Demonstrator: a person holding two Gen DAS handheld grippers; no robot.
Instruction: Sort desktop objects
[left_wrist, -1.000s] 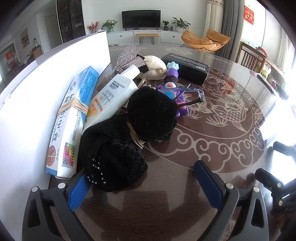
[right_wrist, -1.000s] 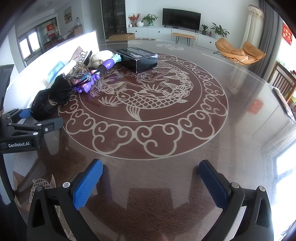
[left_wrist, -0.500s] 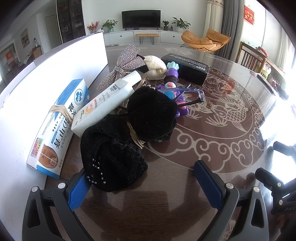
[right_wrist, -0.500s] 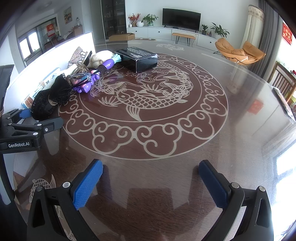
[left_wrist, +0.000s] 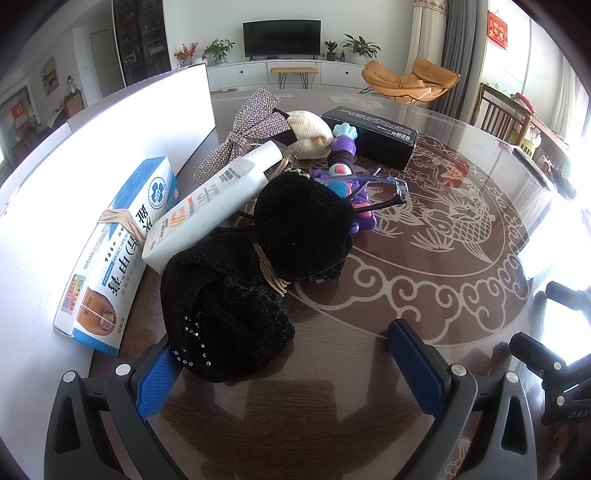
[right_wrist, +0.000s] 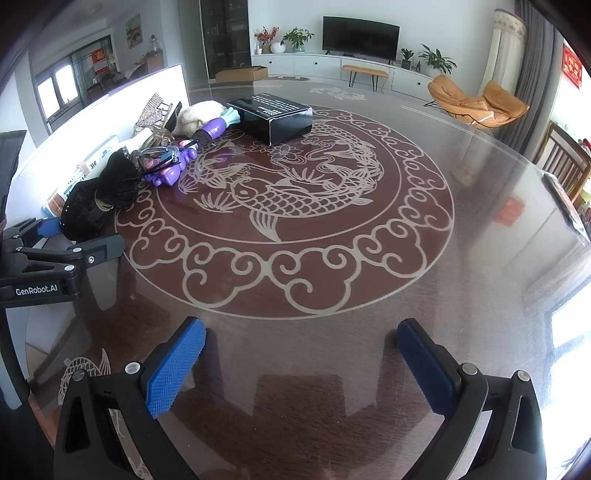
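My left gripper (left_wrist: 286, 373) is open and low over the table. Its left pad (left_wrist: 159, 373) sits against the near edge of a black fuzzy hair bow (left_wrist: 229, 306), which lies just ahead of it. Behind the bow are a white tube (left_wrist: 218, 199), a blue-and-white box (left_wrist: 114, 251) bound with a rubber band, glasses (left_wrist: 384, 188) on a purple toy (left_wrist: 343, 155), a rhinestone bow (left_wrist: 247, 129), a cream knit piece (left_wrist: 310, 129) and a black box (left_wrist: 373, 133). My right gripper (right_wrist: 299, 369) is open over bare table, far from the pile (right_wrist: 159, 157).
A white panel (left_wrist: 110, 129) stands along the left side behind the pile. The round table (right_wrist: 332, 280) has a fish pattern under glass. In the right wrist view the left gripper (right_wrist: 62, 254) shows at the left edge. Chairs stand beyond the far rim.
The blue-and-white box and the white tube have slipped down from leaning on the white panel and lie flatter. Neither gripper has moved.
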